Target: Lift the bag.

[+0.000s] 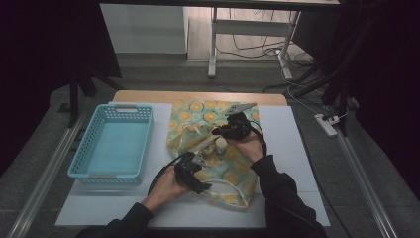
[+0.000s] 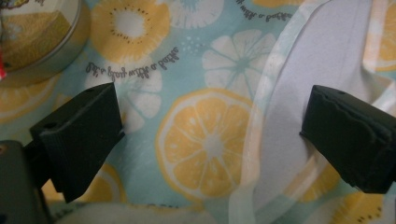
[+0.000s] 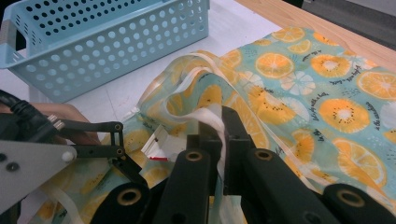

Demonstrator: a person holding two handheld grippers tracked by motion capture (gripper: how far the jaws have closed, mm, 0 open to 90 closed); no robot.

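A cloth bag (image 1: 210,116) printed with orange and lemon slices lies on the white mat. My right gripper (image 1: 216,131) is shut on the bag's pale strap (image 3: 215,122) at its mouth and holds that edge raised. My left gripper (image 1: 207,159) hovers close over the bag's near half, its jaws open (image 2: 212,107) with only printed cloth (image 2: 210,140) and a pale lining strip beneath them. A round metal tin (image 2: 37,32) sits at the upper left of the left gripper view. A pale round thing (image 1: 221,144) shows between the two grippers.
An empty light-blue perforated basket (image 1: 126,106) stands left of the bag, also in the right gripper view (image 3: 93,42). The white mat (image 1: 292,148) has bare room to the right. The wooden table edge (image 1: 198,95) runs behind. A power strip (image 1: 327,124) lies on the floor.
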